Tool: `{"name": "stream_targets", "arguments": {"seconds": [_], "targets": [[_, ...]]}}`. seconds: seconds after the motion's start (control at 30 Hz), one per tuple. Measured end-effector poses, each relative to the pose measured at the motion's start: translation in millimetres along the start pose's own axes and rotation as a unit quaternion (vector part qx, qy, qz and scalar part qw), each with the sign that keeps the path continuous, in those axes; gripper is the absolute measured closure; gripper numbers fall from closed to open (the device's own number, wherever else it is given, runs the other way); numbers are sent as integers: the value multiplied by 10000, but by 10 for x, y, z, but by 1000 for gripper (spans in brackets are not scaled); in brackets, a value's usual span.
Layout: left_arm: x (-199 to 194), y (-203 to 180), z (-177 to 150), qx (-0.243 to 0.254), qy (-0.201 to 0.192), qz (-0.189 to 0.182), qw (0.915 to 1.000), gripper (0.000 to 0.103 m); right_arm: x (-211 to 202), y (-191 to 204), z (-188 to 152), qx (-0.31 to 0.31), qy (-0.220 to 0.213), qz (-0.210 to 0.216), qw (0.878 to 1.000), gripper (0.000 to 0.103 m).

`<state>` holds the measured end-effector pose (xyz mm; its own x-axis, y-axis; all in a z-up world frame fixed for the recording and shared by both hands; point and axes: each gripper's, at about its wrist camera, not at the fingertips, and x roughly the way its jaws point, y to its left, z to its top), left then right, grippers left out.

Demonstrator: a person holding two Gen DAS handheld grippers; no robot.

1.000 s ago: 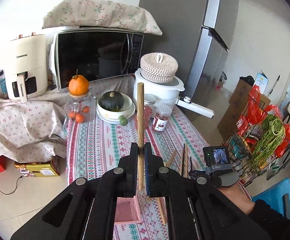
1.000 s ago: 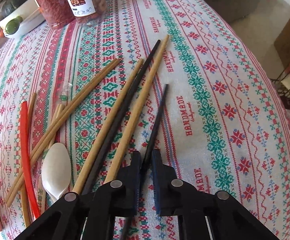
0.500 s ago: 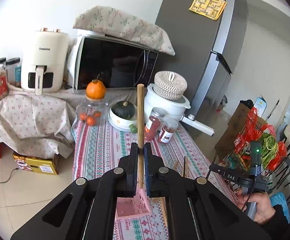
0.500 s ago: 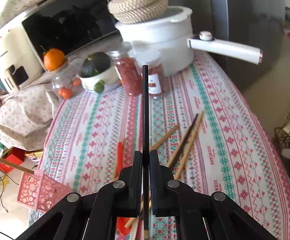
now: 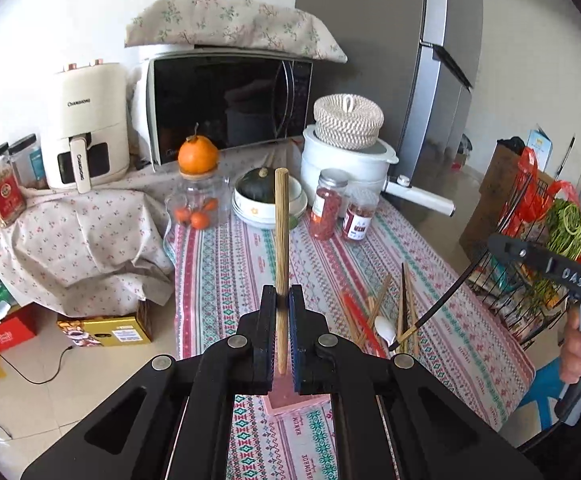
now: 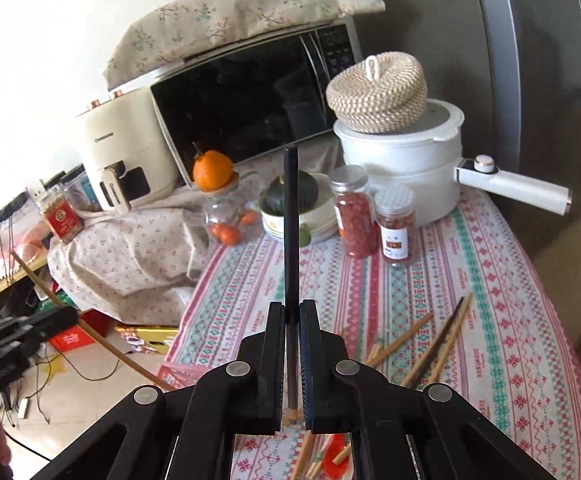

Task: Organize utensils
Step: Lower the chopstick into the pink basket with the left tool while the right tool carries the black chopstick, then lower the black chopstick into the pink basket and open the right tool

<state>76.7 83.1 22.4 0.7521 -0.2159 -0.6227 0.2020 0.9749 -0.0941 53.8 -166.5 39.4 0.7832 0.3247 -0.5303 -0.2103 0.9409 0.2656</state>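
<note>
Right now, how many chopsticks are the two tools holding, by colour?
Light wooden chopstick, upright in the left tool: 1
Black chopstick, upright in the right tool: 1
Total: 2

Both wrist cams sit raised above the counter (image 5: 226,264), facing the microwave (image 5: 226,108); left cam further back, shared: whole countertop.

Bare tablecloth (image 5: 230,280) offers passage on its left half; scattered chopsticks (image 5: 404,308) and, seemingly, a spoon (image 5: 386,327) clutter the right.
</note>
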Motion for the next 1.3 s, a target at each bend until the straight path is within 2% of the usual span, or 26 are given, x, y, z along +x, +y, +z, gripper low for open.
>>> {"name": "stream_targets", "arguments": {"seconds": [0.13, 0.23, 0.33, 0.4, 0.47, 0.53, 0.73, 0.93, 1.2, 1.3], "targets": [[299, -38, -71, 64, 422, -76, 9991, 97, -72, 125, 39, -6, -83, 258, 9996, 98], [467, -60, -101, 171, 523, -24, 9985, 97, -78, 218, 58, 13, -83, 479, 9988, 98], [537, -63, -104, 183, 502, 302, 9981, 95, -65, 301, 69, 25, -90, 644, 9979, 98], [523, -61, -103, 178, 497, 354, 9980, 82, -51, 349, 79, 37, -102, 722, 9973, 98], [472, -60, -110, 146, 434, 424, 9980, 50, -20, 394, 81, 49, -101, 789, 9968, 98], [393, -50, -124, 86, 347, 508, 9981, 42, 15, 440, 94, 63, -111, 848, 9963, 98], [222, 38, -199, -117, 304, 654, 9973, 28, 221, 528, 94, 66, 26, 931, 9956, 98], [207, 116, -301, -170, 403, 791, 9959, 23, 501, 555, 33, 75, 360, 860, 9956, 97], [233, 175, -360, -260, 540, 700, 9957, 21, 783, 600, -59, 86, 671, 813, 9944, 97], [240, 188, -366, -291, 560, 676, 9957, 21, 821, 624, -82, 66, 715, 798, 9942, 93]]}}
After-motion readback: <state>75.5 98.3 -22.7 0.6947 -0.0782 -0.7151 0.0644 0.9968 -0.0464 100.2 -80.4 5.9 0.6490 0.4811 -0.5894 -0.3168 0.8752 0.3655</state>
